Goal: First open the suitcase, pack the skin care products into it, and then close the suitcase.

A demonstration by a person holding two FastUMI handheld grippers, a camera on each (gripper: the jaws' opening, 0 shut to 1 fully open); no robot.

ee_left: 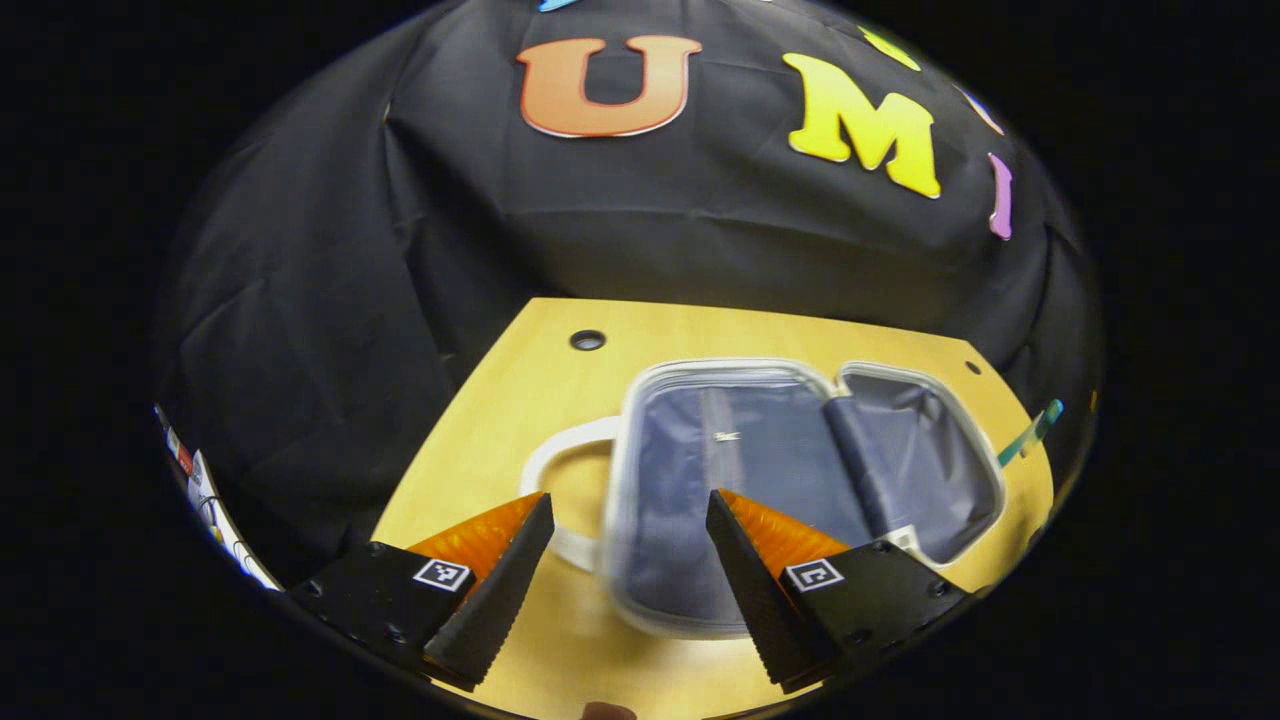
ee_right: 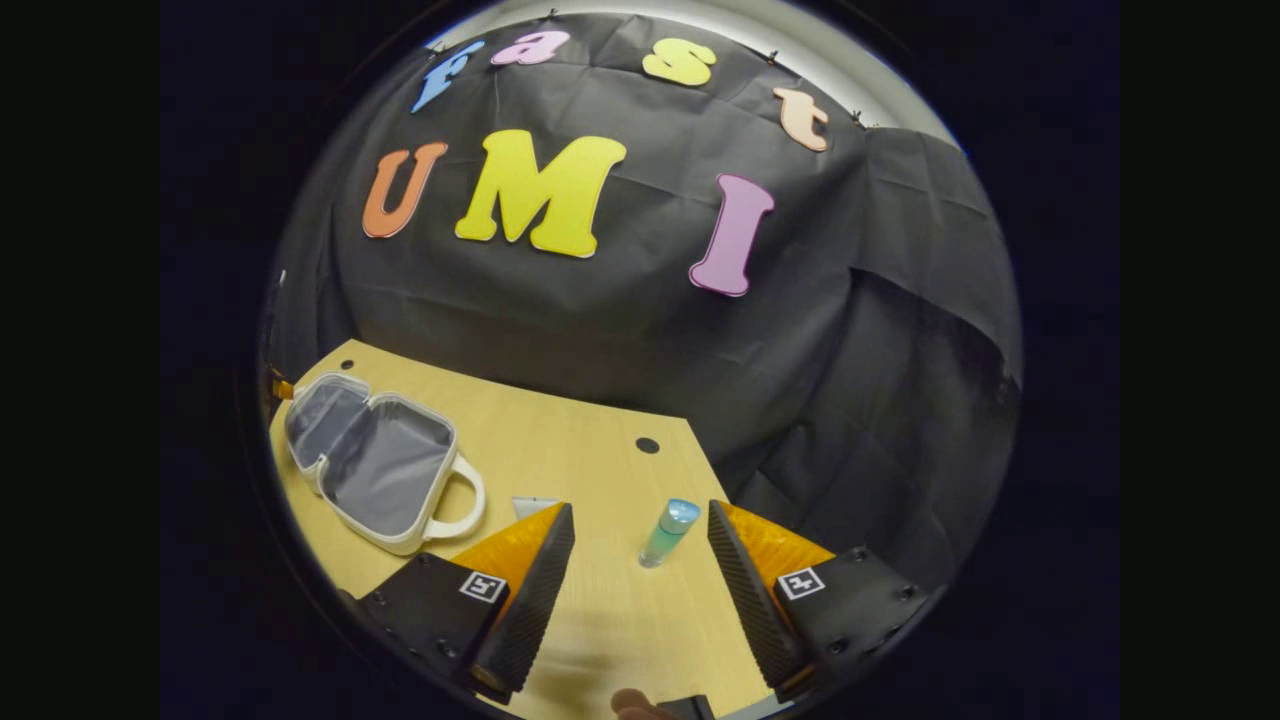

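In the left gripper view, I see my left gripper (ee_left: 630, 560) with its jaws spread wide and nothing between them. It hangs above the near edge of the suitcase (ee_left: 800, 470), which lies open and flat on the wooden worktop (ee_left: 520, 400). Both halves of the suitcase face up, showing a dark grey-blue lining inside a pale rim. Its white handle (ee_left: 550, 480) loops out from the suitcase's left side, toward my left finger. Beyond the suitcase's right half, at the far right edge of the worktop, a slim teal tube (ee_left: 1030, 432) pokes into sight; I cannot tell more about it from here. A round dark hole (ee_left: 587, 340) sits in the worktop behind the suitcase's left corner.

In the right gripper view, my right gripper (ee_right: 640, 560) also has its jaws wide apart and empty. A blue-green skin care bottle (ee_right: 667, 532) lies on the worktop (ee_right: 560, 420) just ahead of the jaws, closer to the right finger, apart from both fingers. The open suitcase (ee_right: 375, 460) lies well to the left of that bottle, its handle (ee_right: 462, 500) pointing toward the bottle. A small pale item (ee_right: 533, 505) peeks out just above my left finger, between suitcase and bottle; it is too hidden to identify.
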